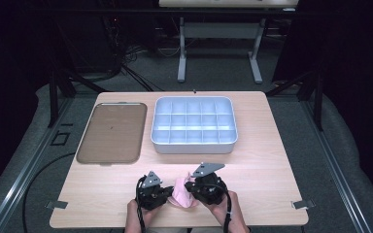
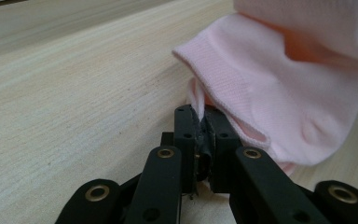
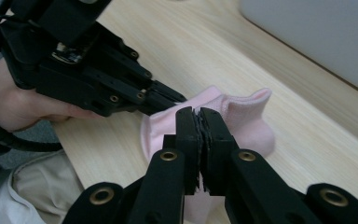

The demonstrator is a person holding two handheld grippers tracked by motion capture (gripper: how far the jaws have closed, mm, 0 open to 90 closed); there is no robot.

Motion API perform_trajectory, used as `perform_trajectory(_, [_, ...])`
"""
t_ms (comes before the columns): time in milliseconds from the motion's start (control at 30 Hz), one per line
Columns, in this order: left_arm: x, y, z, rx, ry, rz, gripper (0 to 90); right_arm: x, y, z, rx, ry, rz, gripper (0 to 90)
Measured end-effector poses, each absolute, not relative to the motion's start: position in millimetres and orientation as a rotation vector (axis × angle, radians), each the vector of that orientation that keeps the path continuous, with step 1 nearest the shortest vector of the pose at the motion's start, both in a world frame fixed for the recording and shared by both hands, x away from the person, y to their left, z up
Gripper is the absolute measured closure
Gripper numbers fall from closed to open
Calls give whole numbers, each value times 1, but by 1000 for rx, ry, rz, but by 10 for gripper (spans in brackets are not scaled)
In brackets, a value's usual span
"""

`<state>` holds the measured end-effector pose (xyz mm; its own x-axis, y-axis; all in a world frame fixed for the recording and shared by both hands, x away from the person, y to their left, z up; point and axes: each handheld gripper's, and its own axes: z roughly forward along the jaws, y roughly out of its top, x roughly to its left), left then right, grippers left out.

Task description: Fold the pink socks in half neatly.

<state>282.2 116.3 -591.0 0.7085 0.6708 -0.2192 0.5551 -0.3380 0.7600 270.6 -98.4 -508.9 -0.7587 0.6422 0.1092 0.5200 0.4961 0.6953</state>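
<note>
left gripper view: pink sock [image 2: 279, 98] pinched
left gripper [image 2: 202, 122] nips its cuff edge; right gripper [image 3: 199, 122], pressed together, seemingly clamps the sock too.

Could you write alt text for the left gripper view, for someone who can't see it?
Black left tongs, seen from just behind, are clamped shut on the edge of a pink sock. The sock lies bunched on a pale wooden table.
</note>
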Motion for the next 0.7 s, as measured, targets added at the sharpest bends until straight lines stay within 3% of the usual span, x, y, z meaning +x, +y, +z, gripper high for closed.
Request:
perform_trajectory(267, [281, 115, -591, 2026, 939, 172, 847, 267, -71, -530, 943, 2636, 997, 873])
perform_trajectory(567, [281, 115, -591, 2022, 943, 169, 846, 267, -67, -542, 931, 2682, 1017, 870])
perform_trajectory(700, [281, 115, -591, 2022, 943, 169, 846, 266, -66, -549, 914, 2703, 1000, 824])
